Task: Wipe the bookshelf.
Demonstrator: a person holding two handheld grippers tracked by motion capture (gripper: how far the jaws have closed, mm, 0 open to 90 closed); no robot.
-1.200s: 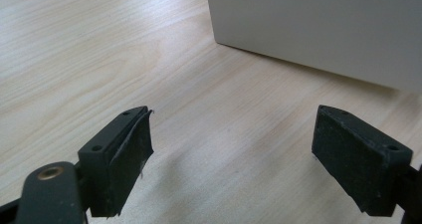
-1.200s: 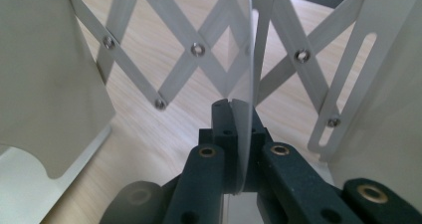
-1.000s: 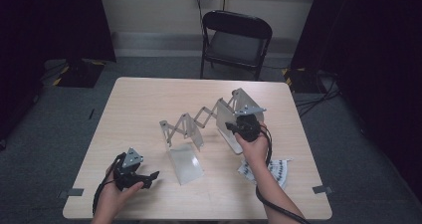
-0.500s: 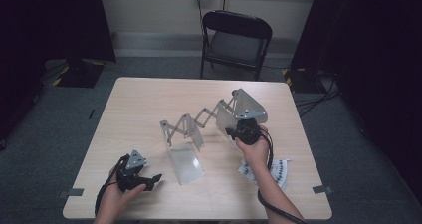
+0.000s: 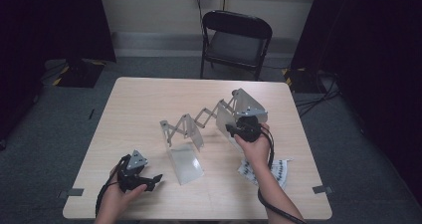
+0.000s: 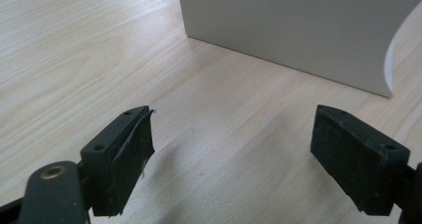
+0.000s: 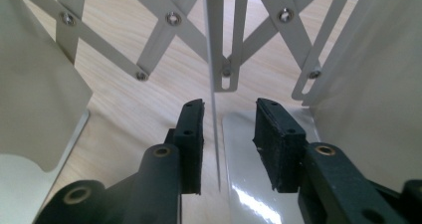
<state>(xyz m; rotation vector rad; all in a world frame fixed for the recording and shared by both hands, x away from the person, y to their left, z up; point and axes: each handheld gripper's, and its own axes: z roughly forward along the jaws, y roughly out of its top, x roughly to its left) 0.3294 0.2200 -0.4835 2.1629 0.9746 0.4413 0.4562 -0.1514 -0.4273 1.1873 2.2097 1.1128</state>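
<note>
An expanding metal rack (image 5: 199,119) stands across the table, with scissor bars (image 7: 169,20) joining upright plates. My right gripper (image 5: 233,130) sits at the rack's right end plate (image 5: 246,104). Its jaws have just been opening. In the right gripper view the thin plate edge (image 7: 215,109) stands between the pads (image 7: 271,134) of my right gripper (image 7: 229,119) with a gap on each side. My left gripper (image 5: 155,180) rests low near the table's front left, open and holding nothing. My left gripper (image 6: 231,144) faces the white plate (image 6: 288,30) at the rack's left end.
A printed paper sheet (image 5: 278,170) lies under the right forearm near the table's right front. A black folding chair (image 5: 236,40) stands behind the wooden table (image 5: 139,99). The left plate's flat base (image 5: 185,163) stretches toward the front edge.
Both hands and the rack keep their places on the table. The high view is too small to show the right jaws parting.
</note>
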